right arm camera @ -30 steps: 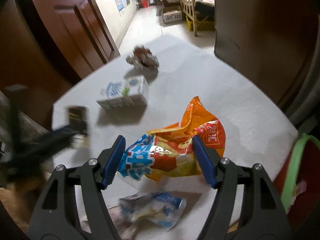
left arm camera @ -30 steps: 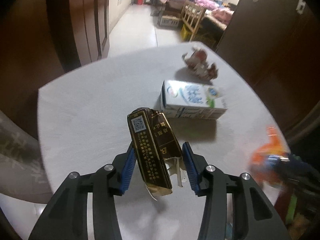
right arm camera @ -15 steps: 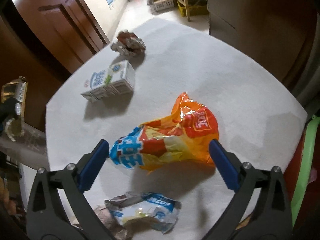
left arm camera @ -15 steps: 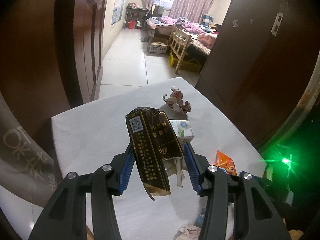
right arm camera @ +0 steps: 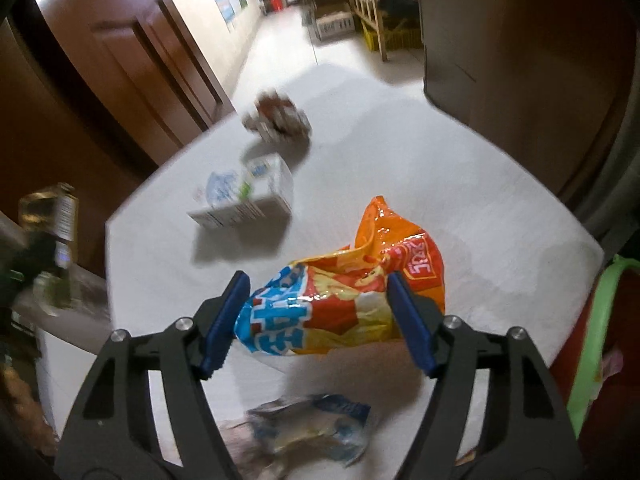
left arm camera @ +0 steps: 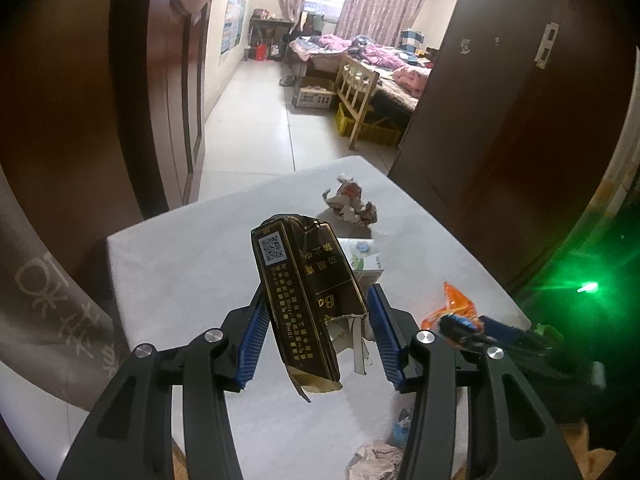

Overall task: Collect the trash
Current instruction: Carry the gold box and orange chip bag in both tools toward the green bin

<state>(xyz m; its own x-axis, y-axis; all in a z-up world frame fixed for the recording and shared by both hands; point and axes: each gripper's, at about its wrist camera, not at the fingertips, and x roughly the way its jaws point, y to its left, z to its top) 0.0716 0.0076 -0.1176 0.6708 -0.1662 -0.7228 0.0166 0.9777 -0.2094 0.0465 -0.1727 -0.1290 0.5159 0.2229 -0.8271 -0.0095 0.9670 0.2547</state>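
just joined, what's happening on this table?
Trash pickup with two handheld grippers. The left gripper holds a dark brown and gold cigarette pack clear of the white table. The right gripper's jaws are closing around an orange and blue crinkled snack bag. A white milk carton and crumpled wrapper remain.

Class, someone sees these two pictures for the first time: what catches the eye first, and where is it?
The dark gold-printed carton, gripped upright in the left gripper above the white table. Next, the orange snack bag between the closing right gripper jaws.
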